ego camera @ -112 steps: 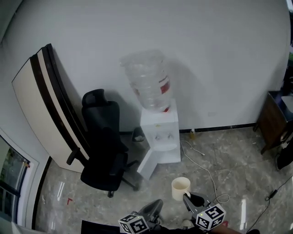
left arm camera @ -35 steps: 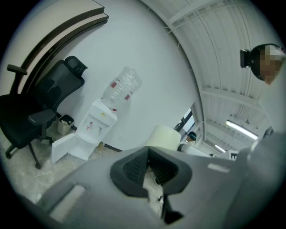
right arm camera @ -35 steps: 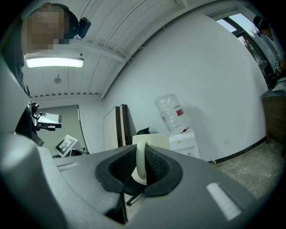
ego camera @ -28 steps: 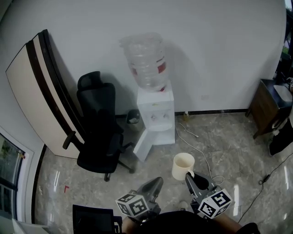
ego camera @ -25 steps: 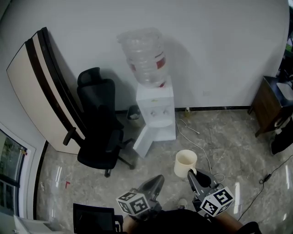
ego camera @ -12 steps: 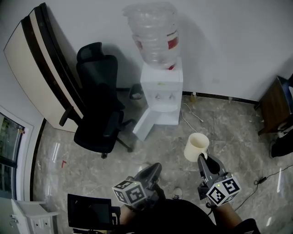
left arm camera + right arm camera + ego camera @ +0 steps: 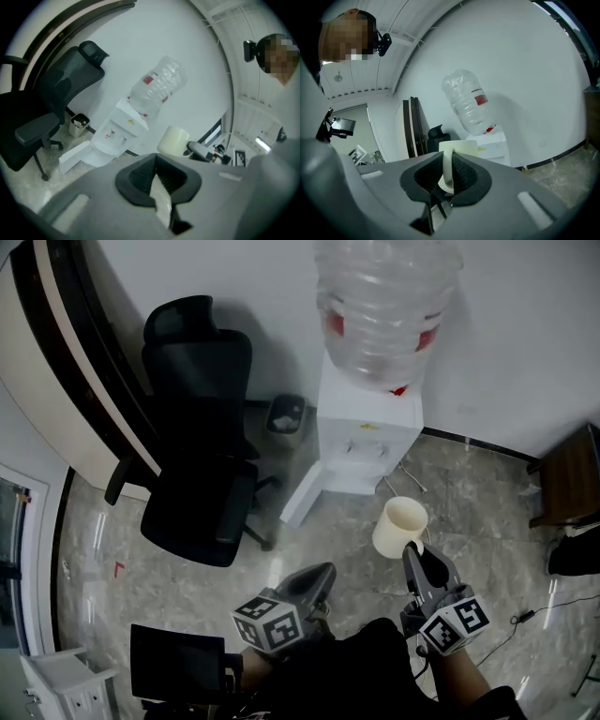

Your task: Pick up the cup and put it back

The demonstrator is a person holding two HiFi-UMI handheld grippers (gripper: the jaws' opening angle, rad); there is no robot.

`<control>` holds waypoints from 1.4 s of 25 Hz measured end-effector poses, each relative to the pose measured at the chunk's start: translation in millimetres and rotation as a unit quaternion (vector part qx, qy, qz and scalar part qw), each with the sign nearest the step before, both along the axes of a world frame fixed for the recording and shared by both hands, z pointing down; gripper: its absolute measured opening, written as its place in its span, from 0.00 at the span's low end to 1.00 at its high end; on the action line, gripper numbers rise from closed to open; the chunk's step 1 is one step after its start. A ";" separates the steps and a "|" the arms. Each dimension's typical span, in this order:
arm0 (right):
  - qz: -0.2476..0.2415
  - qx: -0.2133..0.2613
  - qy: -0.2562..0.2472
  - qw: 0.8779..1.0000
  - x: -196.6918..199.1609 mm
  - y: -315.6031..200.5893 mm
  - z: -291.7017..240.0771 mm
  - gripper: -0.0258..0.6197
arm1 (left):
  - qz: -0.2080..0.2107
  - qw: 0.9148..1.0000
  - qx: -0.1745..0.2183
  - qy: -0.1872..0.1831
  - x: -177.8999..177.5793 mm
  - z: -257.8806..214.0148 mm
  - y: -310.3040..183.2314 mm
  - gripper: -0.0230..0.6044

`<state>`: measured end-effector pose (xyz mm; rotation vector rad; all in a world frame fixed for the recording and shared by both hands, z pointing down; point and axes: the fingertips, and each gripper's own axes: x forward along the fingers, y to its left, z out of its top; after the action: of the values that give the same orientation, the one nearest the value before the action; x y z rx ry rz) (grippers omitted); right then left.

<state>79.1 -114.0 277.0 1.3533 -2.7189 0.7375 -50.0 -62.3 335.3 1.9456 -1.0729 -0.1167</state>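
The cream cup (image 7: 400,526) is held in the air by the right gripper (image 7: 413,551), above the marbled floor (image 7: 487,521) and just in front of the white water dispenser (image 7: 367,432). In the right gripper view its handle (image 7: 447,172) is seen pinched between the two dark jaws, with the cup body standing upright beyond the tips (its open mouth is turned upward in the head view). The left gripper (image 7: 322,571) is carried to the left, apart from the cup; its jaws are brought together at the tips, and nothing is gripped between them. A clear bottle (image 7: 386,306) is seated upside down on the dispenser. A black office chair (image 7: 197,446) and a small waste bin (image 7: 284,415) are placed to the left of the dispenser, by the white wall (image 7: 525,352).
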 end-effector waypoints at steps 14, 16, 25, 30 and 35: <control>-0.169 -0.003 0.033 0.985 -55.2 -116.0 110.3 0.11 | -0.057 0.994 -0.088 0.006 11.5 99.0 -66.9 0.04; -0.218 -0.010 0.048 0.975 -52.4 -122.9 144.1 0.11 | -0.073 0.993 -0.098 -0.002 31.1 119.8 -69.9 0.04; -0.390 -0.052 0.060 0.917 -64.8 -120.3 331.7 0.11 | -0.112 0.988 -0.110 0.008 78.9 247.6 -89.1 0.04; -0.313 -0.090 0.069 0.943 -68.2 -146.6 464.1 0.11 | -0.074 0.996 -0.059 0.003 73.7 333.9 -119.8 0.04; -0.248 -0.085 0.082 0.962 -76.9 -194.5 577.8 0.11 | -0.039 0.999 0.002 0.005 69.4 421.7 -150.8 0.04</control>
<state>2.2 -308.5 854.7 0.6212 -2.6177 0.7463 19.4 -213.1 757.0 1.9058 -1.1440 -0.1710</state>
